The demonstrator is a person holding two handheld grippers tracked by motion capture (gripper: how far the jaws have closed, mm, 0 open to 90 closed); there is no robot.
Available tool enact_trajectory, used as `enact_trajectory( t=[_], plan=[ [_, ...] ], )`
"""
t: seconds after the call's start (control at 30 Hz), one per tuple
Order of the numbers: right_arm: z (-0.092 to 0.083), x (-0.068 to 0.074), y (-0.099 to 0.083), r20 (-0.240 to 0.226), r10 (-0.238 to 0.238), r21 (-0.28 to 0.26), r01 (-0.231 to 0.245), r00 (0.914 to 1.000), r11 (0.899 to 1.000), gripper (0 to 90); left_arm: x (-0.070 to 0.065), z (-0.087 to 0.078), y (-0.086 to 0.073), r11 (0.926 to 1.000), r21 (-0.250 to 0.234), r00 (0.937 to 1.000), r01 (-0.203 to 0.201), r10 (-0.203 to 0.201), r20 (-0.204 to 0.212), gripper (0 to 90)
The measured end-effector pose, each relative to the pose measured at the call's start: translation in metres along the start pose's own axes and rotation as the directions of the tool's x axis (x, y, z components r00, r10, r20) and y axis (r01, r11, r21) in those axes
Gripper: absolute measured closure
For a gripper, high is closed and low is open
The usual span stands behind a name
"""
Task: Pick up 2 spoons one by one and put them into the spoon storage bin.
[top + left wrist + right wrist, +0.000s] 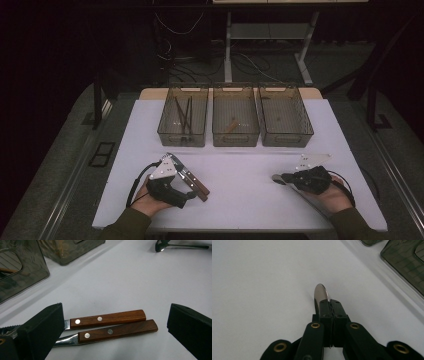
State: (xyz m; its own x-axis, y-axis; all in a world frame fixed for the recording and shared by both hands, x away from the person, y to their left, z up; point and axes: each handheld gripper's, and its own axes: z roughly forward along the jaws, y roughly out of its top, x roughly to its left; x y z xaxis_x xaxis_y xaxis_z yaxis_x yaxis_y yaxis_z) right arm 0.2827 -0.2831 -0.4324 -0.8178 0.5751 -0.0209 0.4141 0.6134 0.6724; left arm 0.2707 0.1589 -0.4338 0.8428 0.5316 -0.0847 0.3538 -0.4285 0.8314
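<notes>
Near the tabletop's front right corner, right gripper (pixel 281 178) pinched tight on a spoon (pixel 320 293), lying low. Near front left, left gripper (pixel 113 322) spread wide around two wooden-handled knives (pixel 110 325), ungrasped. Along the far edge, three bins (pixel 235 122); sorting apparently part done, these three pieces left.

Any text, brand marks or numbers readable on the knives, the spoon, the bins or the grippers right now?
None: no readable text in any view.
Two wooden-handled knives: plain wood with metal rivets, no stamp visible.
Spoon in the right gripper: bare polished metal.
Three smoked plastic bins: no labels visible.
Left gripper, including its grey plate: no lettering can be made out in the high view.
</notes>
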Motion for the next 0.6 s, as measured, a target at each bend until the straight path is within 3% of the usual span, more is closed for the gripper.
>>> enact_trajectory(
  t=[0.3,0.6],
  plan=[
    [0.000,-0.002,0.002,-0.013,0.006,0.006,-0.006,0.9999,1.000,89.2,0.000,0.000,0.000,1.0000,0.000,1.0000,0.001,-0.001,0.000,0.8],
    [-0.003,-0.013,0.015,0.007,0.021,-0.011,-0.020,0.9998,1.000,89.2,0.000,0.001,-0.001,1.0000,0.000,1.0000,0.005,-0.005,0.001,0.7]
  ],
)
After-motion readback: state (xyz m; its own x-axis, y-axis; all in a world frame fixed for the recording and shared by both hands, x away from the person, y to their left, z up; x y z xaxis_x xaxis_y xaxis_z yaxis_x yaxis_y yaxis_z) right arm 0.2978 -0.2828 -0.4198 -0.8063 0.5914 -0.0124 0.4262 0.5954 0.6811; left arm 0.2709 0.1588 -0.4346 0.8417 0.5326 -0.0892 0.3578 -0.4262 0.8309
